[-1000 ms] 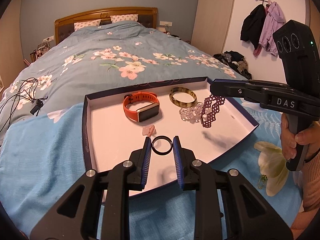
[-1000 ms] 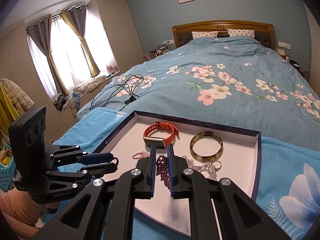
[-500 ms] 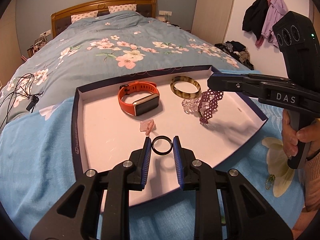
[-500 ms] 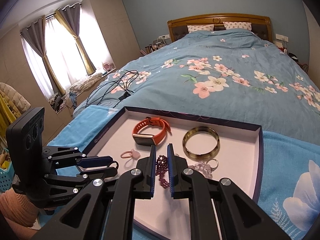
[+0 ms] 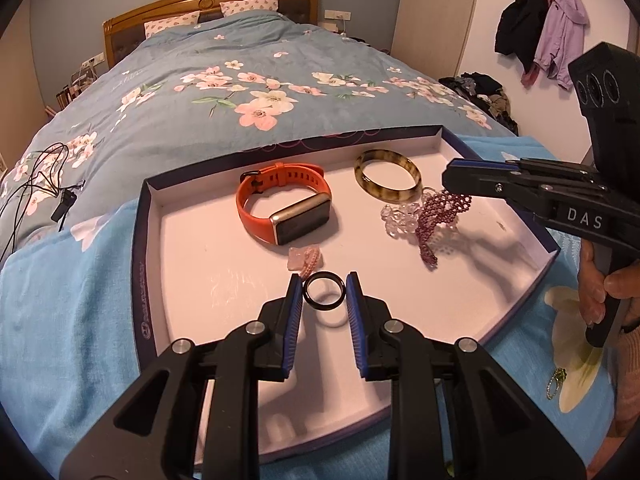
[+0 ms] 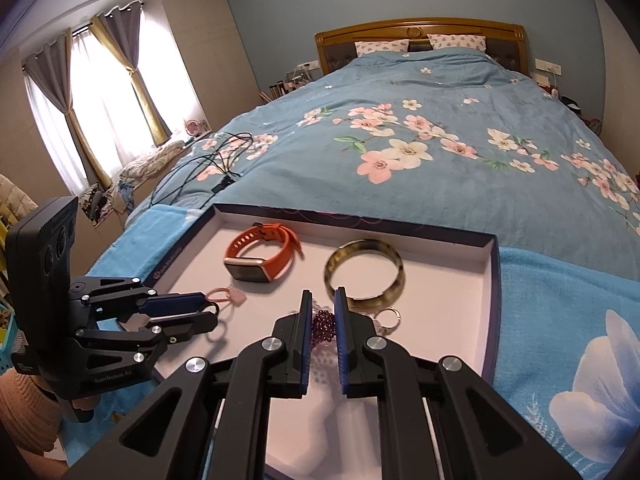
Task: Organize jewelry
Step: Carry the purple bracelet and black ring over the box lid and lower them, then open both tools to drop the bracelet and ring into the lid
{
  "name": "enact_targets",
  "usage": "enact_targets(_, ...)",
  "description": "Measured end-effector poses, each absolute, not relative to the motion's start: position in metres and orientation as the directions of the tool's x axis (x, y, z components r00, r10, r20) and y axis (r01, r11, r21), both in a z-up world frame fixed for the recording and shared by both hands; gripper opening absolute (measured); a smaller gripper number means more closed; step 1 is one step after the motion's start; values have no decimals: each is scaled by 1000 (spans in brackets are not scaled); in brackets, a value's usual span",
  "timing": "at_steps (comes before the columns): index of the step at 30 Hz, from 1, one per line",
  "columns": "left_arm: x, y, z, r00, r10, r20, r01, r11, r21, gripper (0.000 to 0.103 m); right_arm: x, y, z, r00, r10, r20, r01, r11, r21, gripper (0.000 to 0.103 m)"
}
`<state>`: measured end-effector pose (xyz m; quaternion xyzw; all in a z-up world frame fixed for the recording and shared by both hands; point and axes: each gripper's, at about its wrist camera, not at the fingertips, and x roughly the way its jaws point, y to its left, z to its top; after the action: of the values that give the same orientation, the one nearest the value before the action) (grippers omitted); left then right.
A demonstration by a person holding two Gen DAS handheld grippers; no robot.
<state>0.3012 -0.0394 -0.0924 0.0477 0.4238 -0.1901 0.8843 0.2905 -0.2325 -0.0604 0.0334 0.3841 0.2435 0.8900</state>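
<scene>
Tray: shallow white cardboard tray with dark rim (image 5: 147, 216) on bed.
Back left: orange-strapped smartwatch (image 5: 280, 204).
Back right: round brown striped bangle (image 5: 387, 175).
In front of watch: small pink hair tie (image 5: 306, 258).

You have brought your right tongs (image 5: 450, 182) lower and closer to the tray (image 5: 141, 264), so the purple beaded bracelet (image 5: 434, 216) now trails down onto the tray floor beside the clear beads (image 5: 396, 220) instead of hanging bunched. Your left tongs (image 5: 323, 294) have pushed forward over the tray (black ring (image 5: 323, 291) held throughout), nearing the pink charm (image 5: 306, 258).
</scene>
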Motion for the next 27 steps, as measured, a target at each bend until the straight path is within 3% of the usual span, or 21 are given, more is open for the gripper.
enact_targets(13, 305, -34, -96, 563, -313, -765, 359, 926, -115, 24, 297, -236, -72, 581, 414, -700, -366, 902, 229, 12)
enact_targets(22, 293, -25, -80, 608, -320, -727, 347, 930, -119, 40, 295, -243, -73, 593, 389, -705, -335, 916, 223, 15)
enact_targets(27, 268, -13, -60, 668, -313, -675, 338, 936, -100, 52, 282, -249, -63, 615, 384, -688, -324, 919, 224, 27)
